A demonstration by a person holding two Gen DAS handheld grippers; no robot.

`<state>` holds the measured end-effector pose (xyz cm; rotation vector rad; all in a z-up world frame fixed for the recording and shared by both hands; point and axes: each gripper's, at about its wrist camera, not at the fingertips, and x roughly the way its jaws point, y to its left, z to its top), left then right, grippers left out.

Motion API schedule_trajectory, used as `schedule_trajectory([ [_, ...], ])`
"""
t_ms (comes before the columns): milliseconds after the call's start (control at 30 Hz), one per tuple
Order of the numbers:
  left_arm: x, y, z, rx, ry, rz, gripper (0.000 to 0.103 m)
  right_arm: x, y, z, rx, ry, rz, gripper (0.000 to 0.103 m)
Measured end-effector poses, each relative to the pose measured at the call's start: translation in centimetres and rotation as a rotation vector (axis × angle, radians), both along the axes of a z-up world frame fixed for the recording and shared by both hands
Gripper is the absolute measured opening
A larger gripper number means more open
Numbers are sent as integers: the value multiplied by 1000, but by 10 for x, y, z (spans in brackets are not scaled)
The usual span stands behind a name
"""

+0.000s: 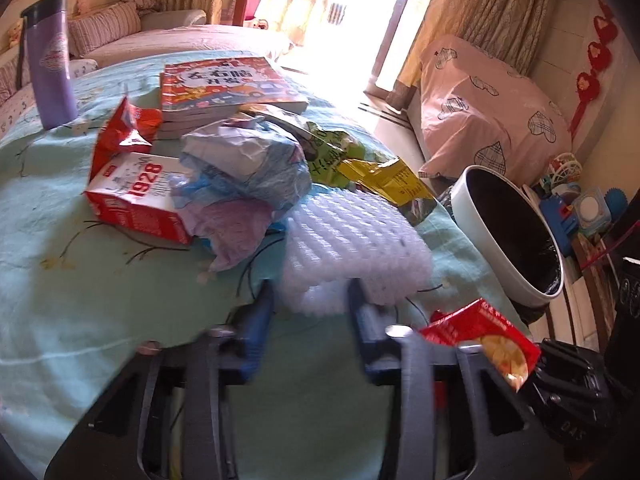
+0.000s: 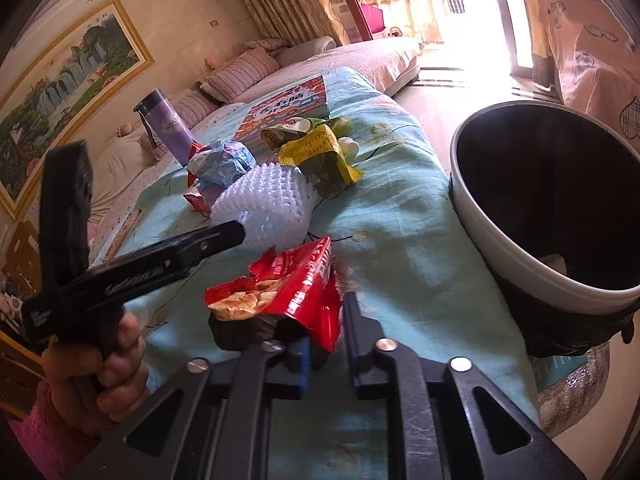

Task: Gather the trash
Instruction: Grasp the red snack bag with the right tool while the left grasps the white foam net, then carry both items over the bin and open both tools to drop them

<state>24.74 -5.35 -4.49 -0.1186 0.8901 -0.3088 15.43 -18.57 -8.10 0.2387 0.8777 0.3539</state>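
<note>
While the right gripper point(image 2: 326, 320) fingers grasp the red snack wrapper point(image 2: 280, 292) above the worktop point(image 2: 400, 248) beside the bin point(image 2: 500, 248), left gripper point(image 1: 310, 304) fingers stand released around white foam netting point(image 1: 352, 244).

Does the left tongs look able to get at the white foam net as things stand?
Probably yes. The left tongs is open, its fingers either side of the near edge of the foam net, with nothing between them. The red snack bag is off to the side in the right tongs.
</note>
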Motion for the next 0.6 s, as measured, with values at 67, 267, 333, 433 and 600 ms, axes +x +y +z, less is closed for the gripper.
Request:
schedule_trajectory([
  [67, -2, -3, 1, 8, -9, -10, 10, -3, -3, 0, -1, -4, -2, 9],
  [267, -27, -5, 10, 18, -45, -37, 9, -12, -18, 7, 11, -20, -28, 7],
  [333, -37, -3, 14, 14, -53, -37, 9, -15, -23, 10, 12, -27, -36, 7],
  [433, -51, -1, 20, 2, -61, -36, 9, -20, -31, 15, 11, -37, -54, 7],
  [600, -66, -6, 26, -7, -63, -48, 9, -25, -41, 21, 11, -52, -84, 7],
])
